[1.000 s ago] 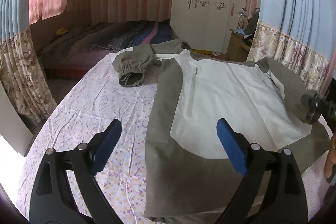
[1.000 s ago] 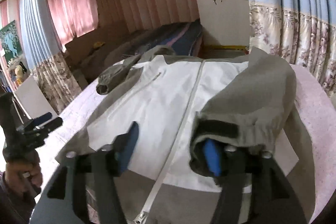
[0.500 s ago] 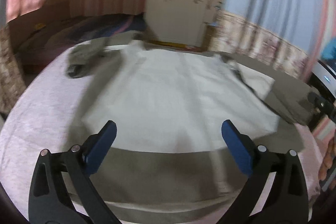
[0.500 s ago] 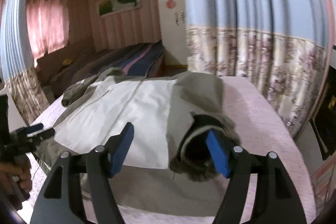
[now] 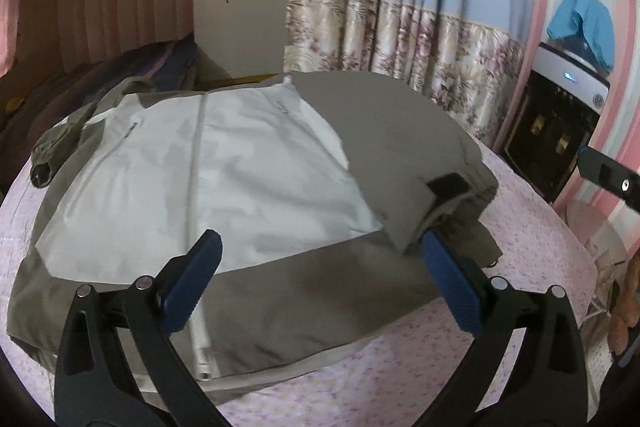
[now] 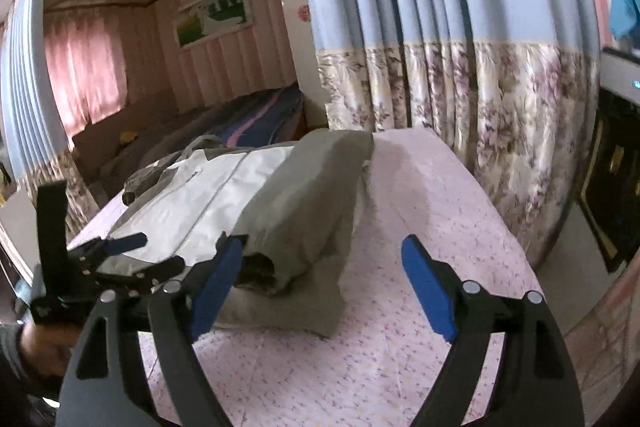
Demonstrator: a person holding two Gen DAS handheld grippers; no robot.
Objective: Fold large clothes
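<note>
A white and olive jacket (image 5: 240, 167) lies front up, zipped, on the floral bed sheet (image 5: 520, 251). Its right sleeve (image 5: 400, 131) is folded in over the body, cuff (image 5: 448, 187) toward the hem. The other sleeve (image 5: 52, 155) lies out at far left. My left gripper (image 5: 318, 247) hangs open above the hem, touching nothing. My right gripper (image 6: 322, 251) is off the jacket's right side and its jaws are opening. The folded sleeve (image 6: 304, 195) and its cuff (image 6: 260, 267) lie just past the left finger, not pressed by the pads. A hand holds the left gripper (image 6: 120, 251).
Blue and floral curtains (image 6: 460, 87) hang close behind the bed's far right side. A dark appliance (image 5: 560, 131) with a blue cloth on top stands at the right. A second bed (image 6: 240, 123) and a white wardrobe (image 5: 240, 7) lie beyond the jacket.
The right gripper let go of the sleeve cuff, widened and drew off to the right, leaving the sleeve folded over the jacket. The left gripper swung right along the hem.
</note>
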